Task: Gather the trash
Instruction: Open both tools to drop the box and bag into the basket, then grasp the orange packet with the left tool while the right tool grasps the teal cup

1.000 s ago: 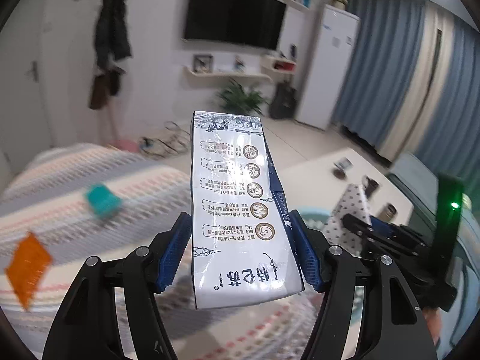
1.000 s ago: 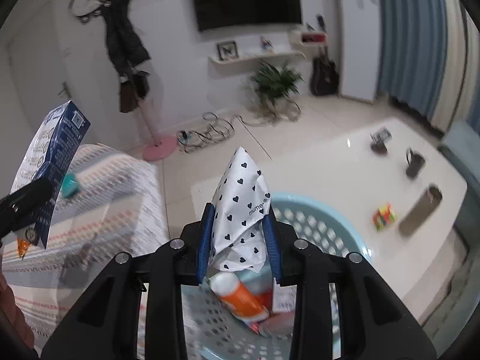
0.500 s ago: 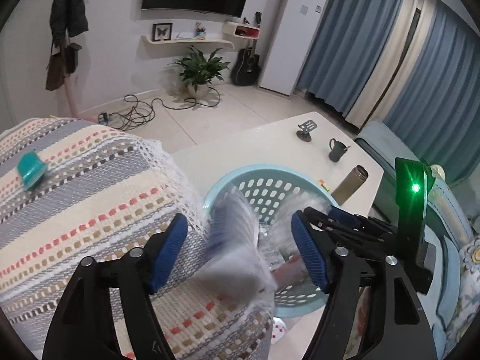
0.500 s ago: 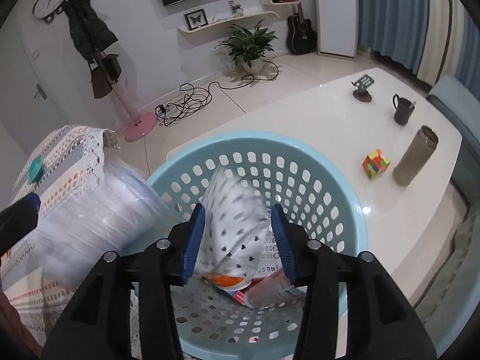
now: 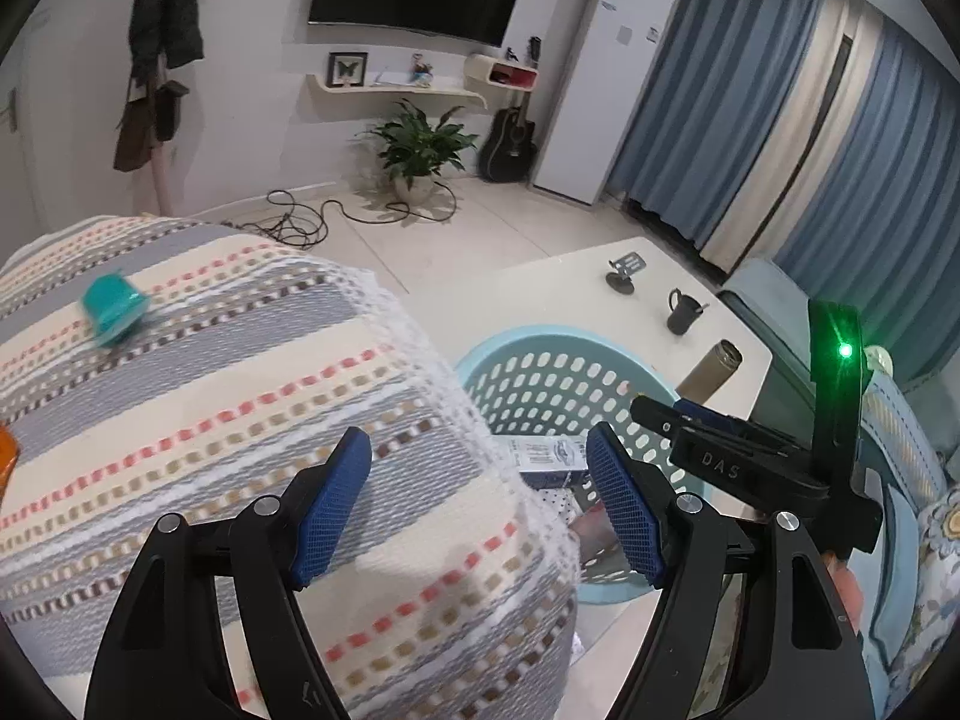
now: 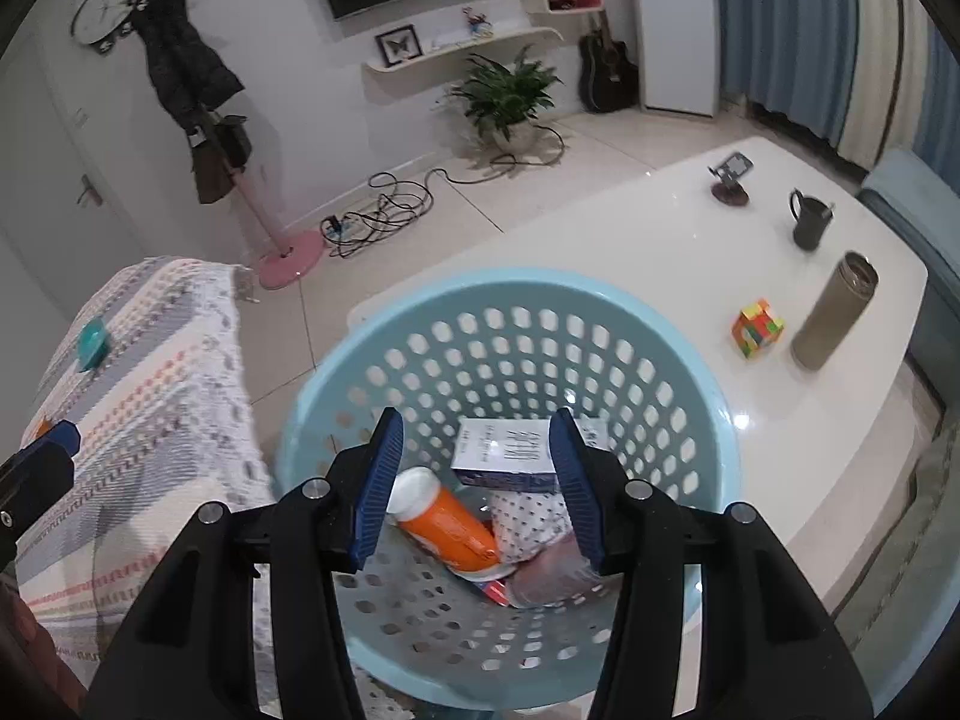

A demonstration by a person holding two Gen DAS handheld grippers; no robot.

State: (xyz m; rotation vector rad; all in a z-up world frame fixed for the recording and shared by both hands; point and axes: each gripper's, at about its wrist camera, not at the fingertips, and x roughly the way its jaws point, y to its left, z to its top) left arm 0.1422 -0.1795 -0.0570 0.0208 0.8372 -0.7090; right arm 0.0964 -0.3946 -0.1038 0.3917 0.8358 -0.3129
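A light blue perforated basket (image 6: 600,312) stands on the floor beside the white table; its rim also shows in the left wrist view (image 5: 540,339). Inside it lie the blue-and-white carton (image 6: 504,453), the heart-print bag (image 6: 528,516), an orange bottle (image 6: 444,525) and a clear cup. My right gripper (image 6: 474,486) hovers open and empty over the basket. My left gripper (image 5: 480,504) is open and empty above the striped blanket's edge (image 5: 240,396), with the carton (image 5: 546,456) seen between its fingers. A teal cup (image 5: 114,303) and an orange wrapper (image 5: 6,462) lie on the blanket.
The white table (image 6: 660,228) holds a colour cube (image 6: 757,327), a grey flask (image 6: 834,312), a black mug (image 6: 810,219) and a phone stand (image 6: 732,177). Cables (image 6: 384,210), a pink-based coat stand (image 6: 288,255) and a potted plant (image 6: 510,96) are on the floor behind.
Both grippers opened. The carton left my left gripper and the heart-print bag left my right gripper; both now lie in the basket. Both views tilted down toward the basket.
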